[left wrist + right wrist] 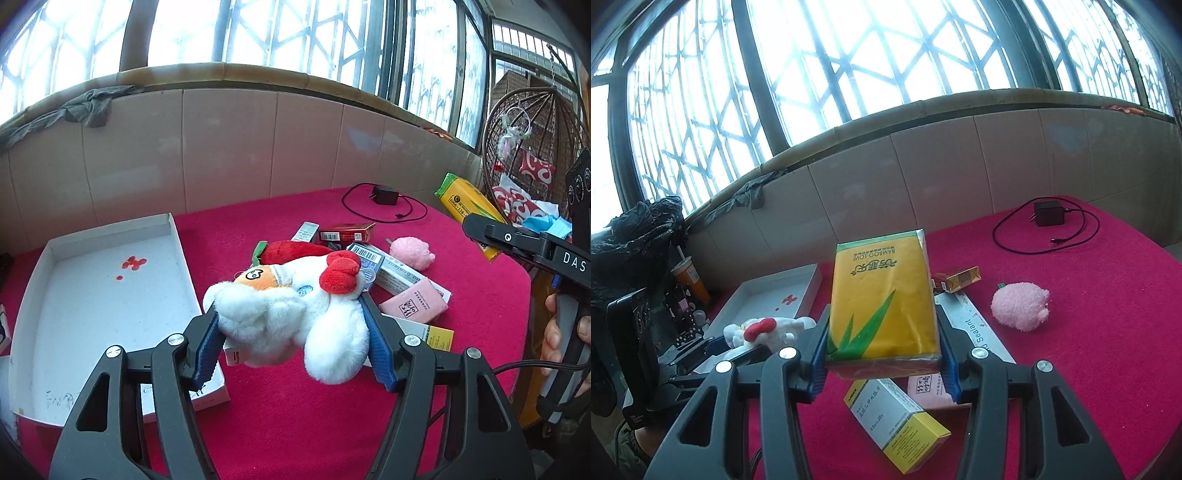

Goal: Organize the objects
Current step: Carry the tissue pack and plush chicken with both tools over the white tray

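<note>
A white plush toy (291, 325) with a red bow is being pinched between the blue pads of the left gripper (295, 347), whose jaws are being pressed against its sides; the toy is being held above the red tabletop (295, 424), just beside the open white box (103, 314). A yellow tissue pack (882, 299) is being gripped by the right gripper (882, 354), its jaws being closed on the pack's two long edges, above a yellow-and-white carton (897, 424) and a pink packet (927, 387). A pink fluffy toy (1021, 304) is being left lying on the tabletop to the right, with a black charger (1049, 214) and its cable lying farther back.
</note>
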Tool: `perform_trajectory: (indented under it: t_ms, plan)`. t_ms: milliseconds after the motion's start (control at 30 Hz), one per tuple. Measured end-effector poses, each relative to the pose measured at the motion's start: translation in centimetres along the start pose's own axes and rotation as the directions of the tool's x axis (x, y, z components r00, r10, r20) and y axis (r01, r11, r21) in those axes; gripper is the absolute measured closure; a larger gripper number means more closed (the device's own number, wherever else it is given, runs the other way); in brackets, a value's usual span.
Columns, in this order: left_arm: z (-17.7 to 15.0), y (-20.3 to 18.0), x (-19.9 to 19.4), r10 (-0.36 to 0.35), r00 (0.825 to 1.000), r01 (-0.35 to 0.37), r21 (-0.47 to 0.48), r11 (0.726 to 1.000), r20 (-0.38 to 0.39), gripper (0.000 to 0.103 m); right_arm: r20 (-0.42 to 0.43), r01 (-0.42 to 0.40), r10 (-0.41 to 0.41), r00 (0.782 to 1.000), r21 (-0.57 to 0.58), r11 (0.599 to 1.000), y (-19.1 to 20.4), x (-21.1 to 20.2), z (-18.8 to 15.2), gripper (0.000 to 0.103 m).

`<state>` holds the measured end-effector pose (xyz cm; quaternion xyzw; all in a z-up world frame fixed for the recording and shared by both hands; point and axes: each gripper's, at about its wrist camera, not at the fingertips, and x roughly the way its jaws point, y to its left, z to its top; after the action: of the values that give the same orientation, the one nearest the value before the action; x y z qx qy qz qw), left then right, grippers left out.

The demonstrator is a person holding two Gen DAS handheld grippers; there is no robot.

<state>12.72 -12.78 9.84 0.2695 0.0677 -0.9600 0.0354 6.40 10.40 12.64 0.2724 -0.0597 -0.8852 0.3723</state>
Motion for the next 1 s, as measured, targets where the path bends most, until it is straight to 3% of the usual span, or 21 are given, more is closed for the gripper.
perform_trajectory:
  t_ms: [1000]
  plan:
    - [-0.6,3.8,-3.4,0.034,0.997,-0.026,-0.110,0.994,0.066,0.035,-0.063,-0.023,0.020,0.998,-0.056,0.998,4.0,1.3,-0.6,0.053]
